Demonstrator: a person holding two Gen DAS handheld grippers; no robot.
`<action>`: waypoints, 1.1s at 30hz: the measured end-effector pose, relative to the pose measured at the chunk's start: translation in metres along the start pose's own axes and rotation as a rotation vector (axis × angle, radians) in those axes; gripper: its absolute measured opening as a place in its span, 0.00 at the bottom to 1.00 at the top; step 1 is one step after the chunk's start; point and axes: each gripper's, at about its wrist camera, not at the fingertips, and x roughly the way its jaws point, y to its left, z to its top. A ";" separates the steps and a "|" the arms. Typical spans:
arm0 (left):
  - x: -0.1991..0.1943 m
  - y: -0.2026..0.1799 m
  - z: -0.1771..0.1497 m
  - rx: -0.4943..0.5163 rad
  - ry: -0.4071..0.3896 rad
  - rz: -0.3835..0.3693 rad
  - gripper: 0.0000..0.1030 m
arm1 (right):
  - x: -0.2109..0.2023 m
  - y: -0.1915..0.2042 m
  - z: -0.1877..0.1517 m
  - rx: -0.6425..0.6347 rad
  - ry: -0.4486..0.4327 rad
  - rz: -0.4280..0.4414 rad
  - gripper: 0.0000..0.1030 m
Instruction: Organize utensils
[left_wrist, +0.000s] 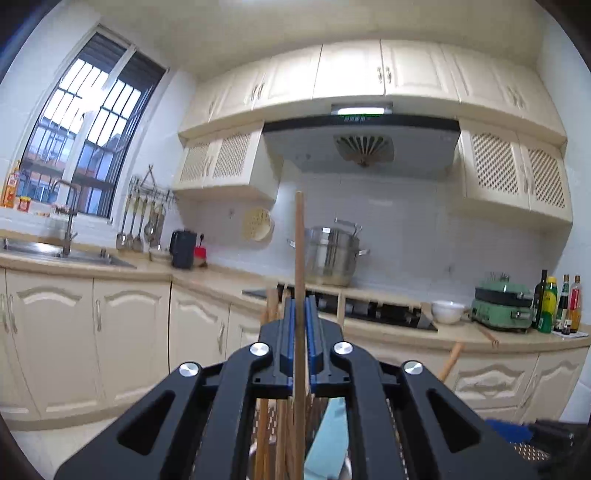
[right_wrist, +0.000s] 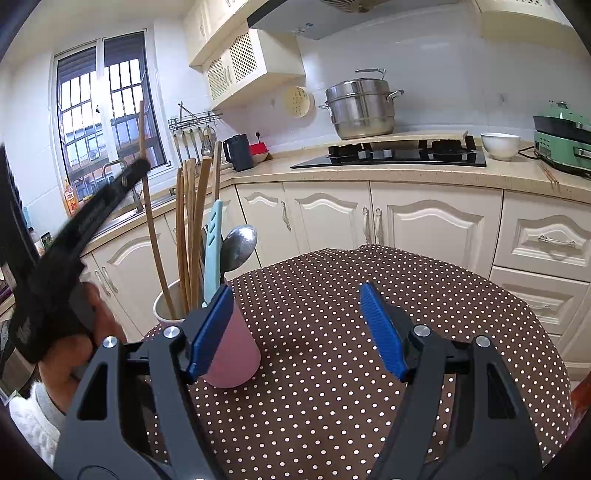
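Left gripper (left_wrist: 300, 325): jaws clenched on one chopstick (left_wrist: 300, 258), gripped partway along its length. Chopstick upright, long axis near vertical, lower end down among the other sticks.

White cup (right_wrist: 162, 308): far left on the table (right_wrist: 332, 369), just beyond the pink cup (right_wrist: 236, 354). Holding several wooden chopsticks (right_wrist: 194, 229), upright and fanned slightly. Held chopstick (right_wrist: 147, 206) at the cup's left side, lower end apparently already inside the rim, top leaning left toward the window.

Pink cup: near left, touching or just behind the right gripper's left pad. Holding a pale blue utensil (right_wrist: 214, 243) and a metal spoon (right_wrist: 238, 245), bowl up.

Right gripper (right_wrist: 295, 332): jaws released, wide apart, nothing between them, over bare dotted cloth to the right of both cups.

Key relation: white cup directly below the left jaws; stick's axis roughly in line with the cup's opening. Left hand nearer by far; right idle. Coming move judged a lowering and a release, stick kept upright so as not to catch the rim or the neighbouring sticks.
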 end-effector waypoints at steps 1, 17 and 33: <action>-0.001 0.002 -0.002 -0.004 0.020 -0.007 0.06 | -0.001 0.000 0.000 0.000 0.000 0.000 0.69; -0.088 -0.001 0.010 0.051 0.256 0.054 0.67 | -0.078 0.028 0.005 -0.037 -0.078 -0.017 0.70; -0.243 -0.027 0.065 0.148 0.160 0.109 0.80 | -0.220 0.090 -0.013 -0.168 -0.267 -0.058 0.88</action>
